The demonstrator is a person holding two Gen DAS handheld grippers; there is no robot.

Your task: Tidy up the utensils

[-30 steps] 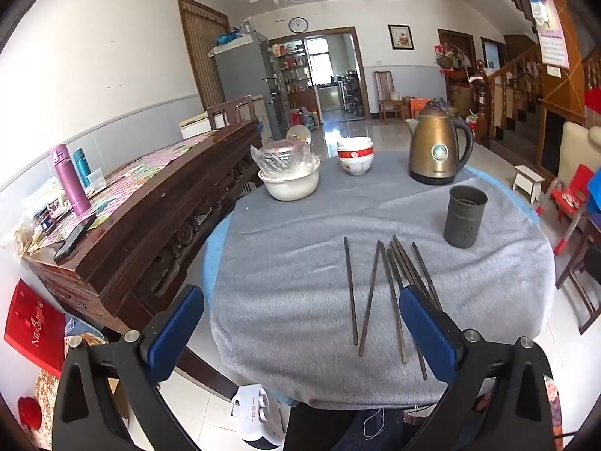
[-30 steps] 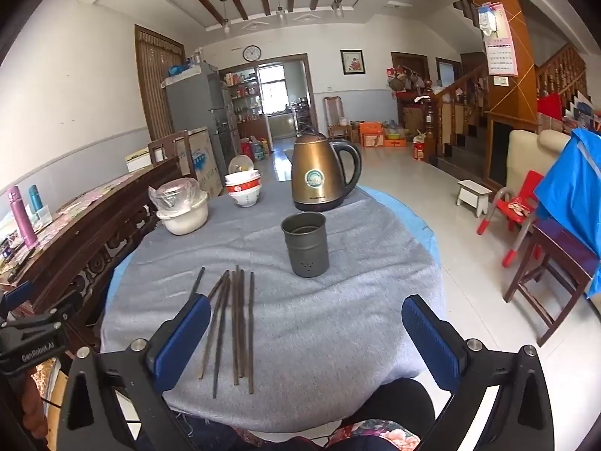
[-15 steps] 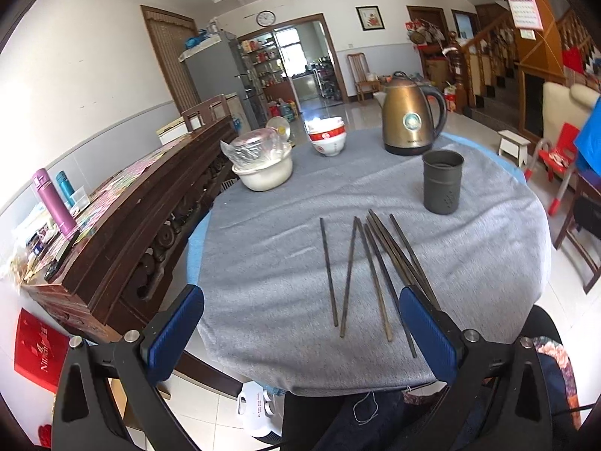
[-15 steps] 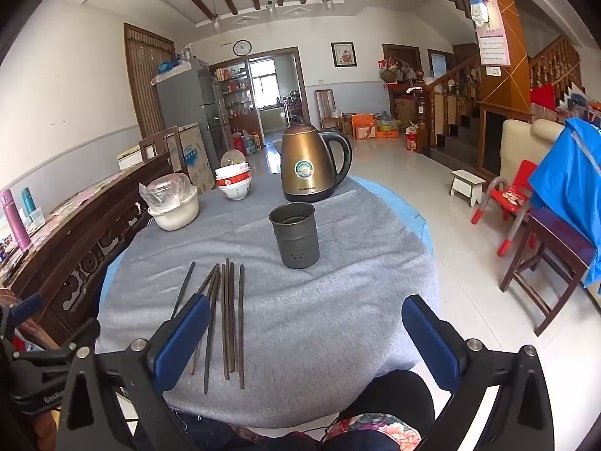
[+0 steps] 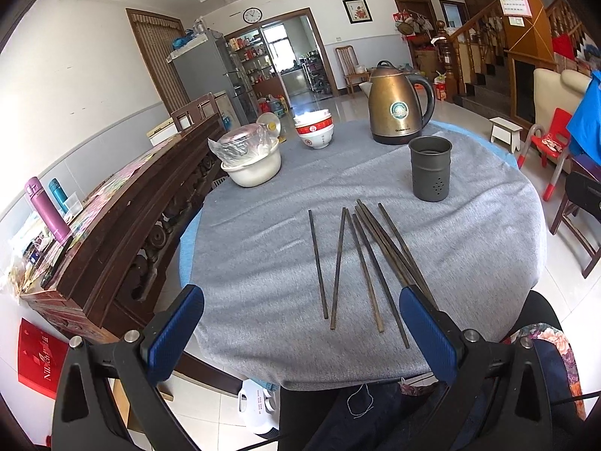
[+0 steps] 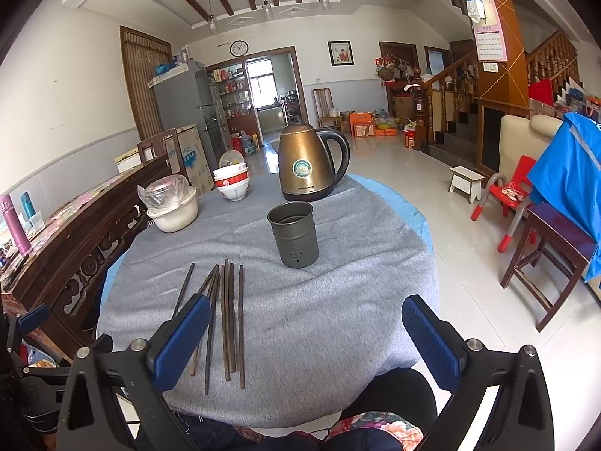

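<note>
Several dark chopsticks (image 5: pixel 360 259) lie side by side on the grey cloth of a round table (image 5: pixel 263 233). They also show in the right wrist view (image 6: pixel 225 319). A grey perforated utensil cup (image 5: pixel 430 173) stands upright behind them, empty as far as I see; it shows in the right wrist view too (image 6: pixel 293 235). My left gripper (image 5: pixel 300 323) is open and empty above the table's near edge, in front of the chopsticks. My right gripper (image 6: pixel 300 338) is open and empty, to the right of the chopsticks.
A bronze kettle (image 5: pixel 398 107) stands at the table's back. Stacked bowls (image 5: pixel 314 131) and a plastic-covered white bowl (image 5: pixel 249 161) stand at back left. A dark wooden sideboard (image 5: pixel 124 225) runs along the left. Chairs (image 6: pixel 552 248) stand on the right.
Both grippers have moved forward and up over the table, so the chopsticks and cup look closer. Both stay open. Nothing on the table has moved.
</note>
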